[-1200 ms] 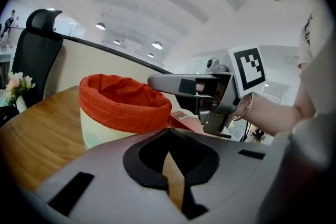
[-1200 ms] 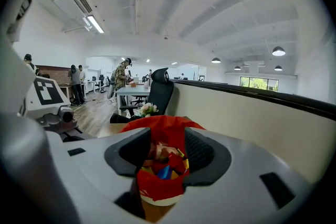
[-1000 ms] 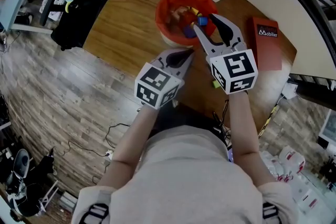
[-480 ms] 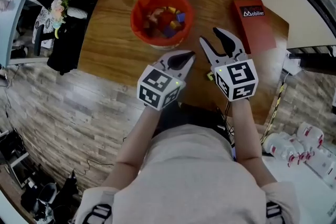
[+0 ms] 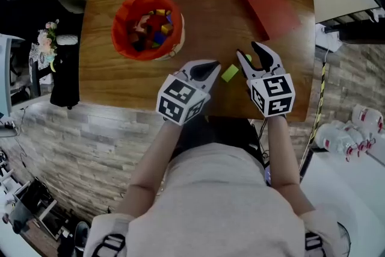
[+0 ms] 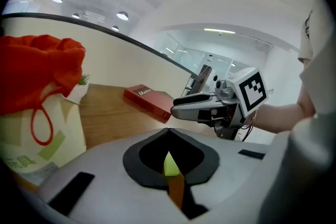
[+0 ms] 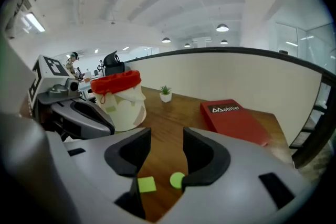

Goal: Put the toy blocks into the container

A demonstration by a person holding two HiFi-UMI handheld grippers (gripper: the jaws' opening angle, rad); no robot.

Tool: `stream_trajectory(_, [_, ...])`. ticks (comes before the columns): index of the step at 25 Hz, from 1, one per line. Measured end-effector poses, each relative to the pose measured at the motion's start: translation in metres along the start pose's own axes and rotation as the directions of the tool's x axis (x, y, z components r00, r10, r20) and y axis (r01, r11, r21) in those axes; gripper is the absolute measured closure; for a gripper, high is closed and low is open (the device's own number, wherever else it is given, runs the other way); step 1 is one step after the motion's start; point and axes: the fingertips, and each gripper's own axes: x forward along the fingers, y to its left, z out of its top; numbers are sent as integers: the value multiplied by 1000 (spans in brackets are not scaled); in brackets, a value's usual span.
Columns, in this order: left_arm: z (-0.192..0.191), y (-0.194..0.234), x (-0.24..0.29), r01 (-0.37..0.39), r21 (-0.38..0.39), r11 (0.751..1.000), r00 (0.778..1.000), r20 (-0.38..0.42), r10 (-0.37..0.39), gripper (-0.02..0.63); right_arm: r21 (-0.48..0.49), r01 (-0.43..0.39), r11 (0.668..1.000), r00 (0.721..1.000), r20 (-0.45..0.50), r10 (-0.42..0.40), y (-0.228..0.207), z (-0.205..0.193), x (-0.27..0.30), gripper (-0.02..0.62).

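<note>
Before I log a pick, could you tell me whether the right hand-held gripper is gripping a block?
No: the right hand-held gripper has its jaws apart, and the square green block and round green block lie on the table.

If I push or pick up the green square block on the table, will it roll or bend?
The green square block looks flat with straight edges, so a push would probably slide it on the wooden table, not roll it. Its corners look crisp, so it is likely stiff. It looks small and thin, so probably light.
</note>
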Motion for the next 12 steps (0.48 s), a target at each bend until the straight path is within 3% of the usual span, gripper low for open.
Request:
stream_trajectory(6, [-23, -15, 24, 66, 18, 998, 993, -97, -64, 594, 46, 37, 998, 995, -94, -33, -15, -53, -1, 402])
stream_trajectory(12, [-38, -20, 36, 88, 0, 996, 986, -142, -87, 594, 76, 33, 997, 986, -167, -20, -19, -89, 10, 394])
